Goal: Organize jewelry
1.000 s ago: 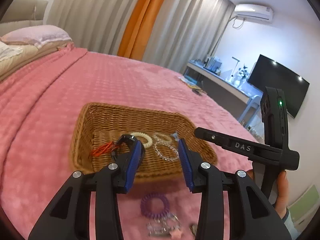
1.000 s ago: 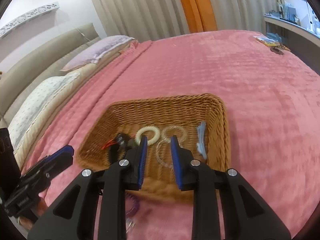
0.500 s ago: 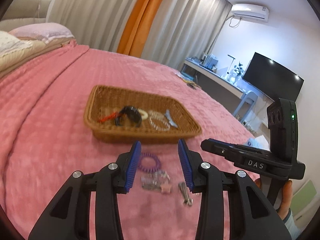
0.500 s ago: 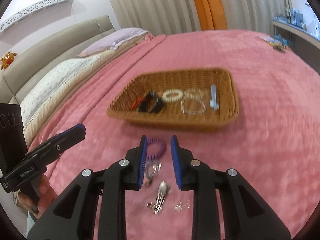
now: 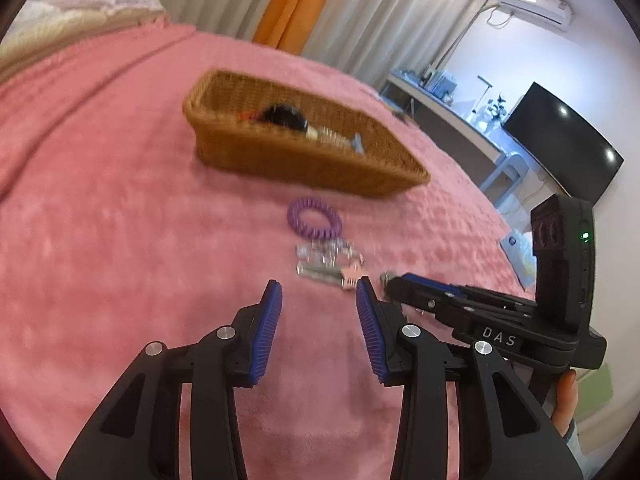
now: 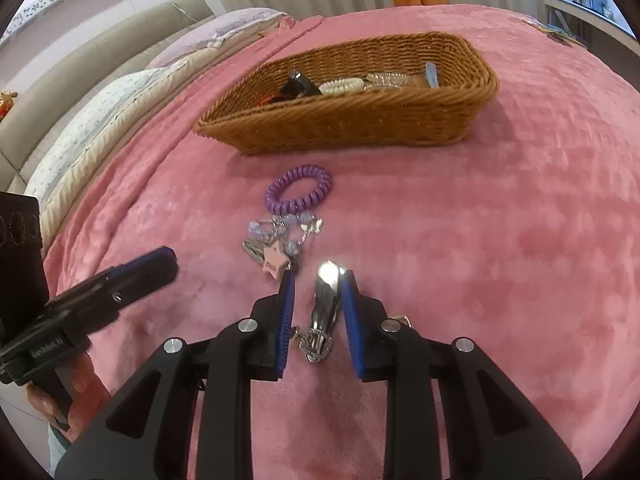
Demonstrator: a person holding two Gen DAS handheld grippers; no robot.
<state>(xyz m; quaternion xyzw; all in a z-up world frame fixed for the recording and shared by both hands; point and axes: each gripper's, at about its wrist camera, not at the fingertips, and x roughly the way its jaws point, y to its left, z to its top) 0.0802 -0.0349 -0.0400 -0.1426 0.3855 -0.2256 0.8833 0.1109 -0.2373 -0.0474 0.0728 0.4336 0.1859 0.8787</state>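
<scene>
A wicker basket point(image 6: 360, 120) point(image 5: 304, 160) on the pink bed holds a black clip point(image 6: 298, 84), a white coil tie point(image 6: 344, 86), a clear bracelet and a blue clip. In front of it lie a purple coil tie point(image 6: 299, 194) point(image 5: 315, 220), a beaded piece with a pink star clip point(image 6: 276, 264) point(image 5: 328, 264) and a silver clip point(image 6: 326, 304). My right gripper point(image 6: 318, 284) is open, its blue pads either side of the silver clip. My left gripper point(image 5: 319, 292) is open and empty, just short of the star clip.
Pillows point(image 6: 100, 112) and a headboard line the left side of the bed. A desk and a TV point(image 5: 560, 148) stand beyond the bed's right edge. Curtains hang behind the bed.
Both grippers have pulled back from over the basket and dropped toward the loose pieces on the bed. The right gripper now straddles the silver clip.
</scene>
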